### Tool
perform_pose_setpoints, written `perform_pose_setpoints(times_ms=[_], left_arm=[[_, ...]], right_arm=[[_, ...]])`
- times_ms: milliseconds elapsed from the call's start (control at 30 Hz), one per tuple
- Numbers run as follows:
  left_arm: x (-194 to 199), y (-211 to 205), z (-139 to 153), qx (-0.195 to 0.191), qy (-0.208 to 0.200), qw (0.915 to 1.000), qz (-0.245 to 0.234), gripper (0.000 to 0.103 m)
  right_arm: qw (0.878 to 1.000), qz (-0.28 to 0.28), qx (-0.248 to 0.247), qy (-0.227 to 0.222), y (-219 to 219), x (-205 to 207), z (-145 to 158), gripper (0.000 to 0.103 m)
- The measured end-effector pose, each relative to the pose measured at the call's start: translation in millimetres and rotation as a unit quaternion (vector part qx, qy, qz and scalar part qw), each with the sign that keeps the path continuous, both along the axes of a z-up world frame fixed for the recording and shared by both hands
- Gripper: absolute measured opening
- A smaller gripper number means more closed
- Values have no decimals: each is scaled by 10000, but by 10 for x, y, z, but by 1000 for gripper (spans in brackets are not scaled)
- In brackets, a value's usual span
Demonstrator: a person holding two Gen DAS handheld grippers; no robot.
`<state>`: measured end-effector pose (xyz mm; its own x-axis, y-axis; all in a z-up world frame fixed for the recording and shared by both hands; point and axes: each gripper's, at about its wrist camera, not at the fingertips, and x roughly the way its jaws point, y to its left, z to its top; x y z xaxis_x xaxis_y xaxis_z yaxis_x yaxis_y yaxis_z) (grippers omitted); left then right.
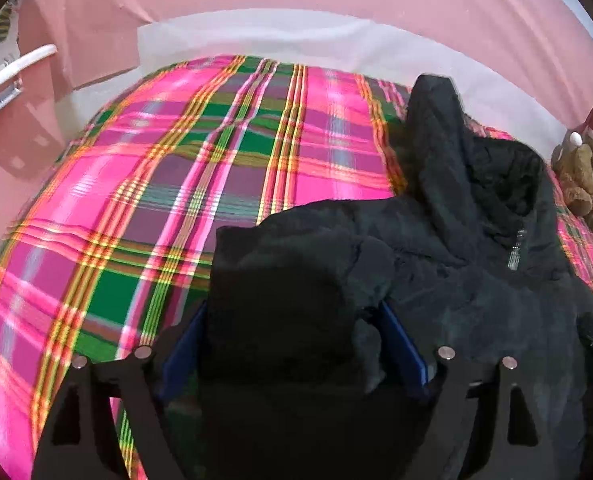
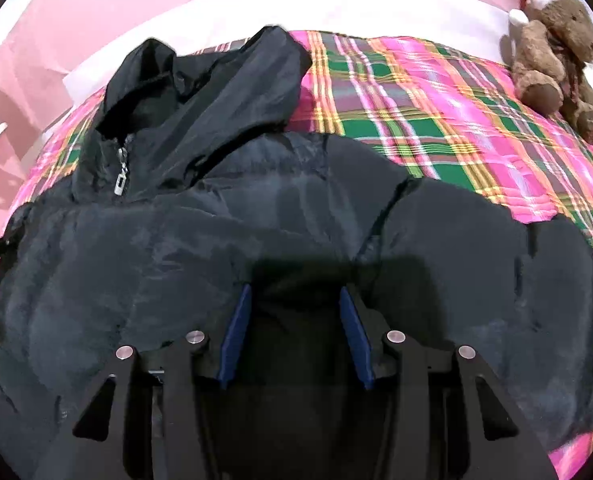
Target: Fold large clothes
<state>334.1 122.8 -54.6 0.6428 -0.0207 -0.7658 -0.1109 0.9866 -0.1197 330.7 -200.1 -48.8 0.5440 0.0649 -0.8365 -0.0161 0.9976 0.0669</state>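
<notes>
Holding a thick wad of the black puffy hooded jacket [image 1: 476,248] in my left gripper [image 1: 292,344], jaws wide around it; my right gripper [image 2: 294,312] pinches a fold. It sprawls on the pink plaid bedspread [image 1: 136,200], soft, bulky, slippery; grip seams, not loose padding

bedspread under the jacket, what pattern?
The plaid bedspread is pink, green and purple with yellow-orange stripes, clearest in the left wrist view.
</notes>
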Motion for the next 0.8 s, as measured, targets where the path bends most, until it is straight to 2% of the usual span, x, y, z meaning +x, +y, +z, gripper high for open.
perform_pose_setpoints(times_ms=[200,400,633,800], left_arm=[[-464,-190,421,92,-306,9994,-132,81],[-1025,-469,770,88,-661,9970,-385,81],[-1575,-835,929,42,-779,9943,-722,81],[-1836,-1033,850,-157,-675,9932,-940,81]], right_arm=[[9993,1,-123,-349,-16,-450,358,46],[9986,-14,-3,-527,-48,-981,567,46],[9977,-109,142,-647,-146,-1534,722,47],[9972,-288,256,-644,-280,-1884,746,47]])
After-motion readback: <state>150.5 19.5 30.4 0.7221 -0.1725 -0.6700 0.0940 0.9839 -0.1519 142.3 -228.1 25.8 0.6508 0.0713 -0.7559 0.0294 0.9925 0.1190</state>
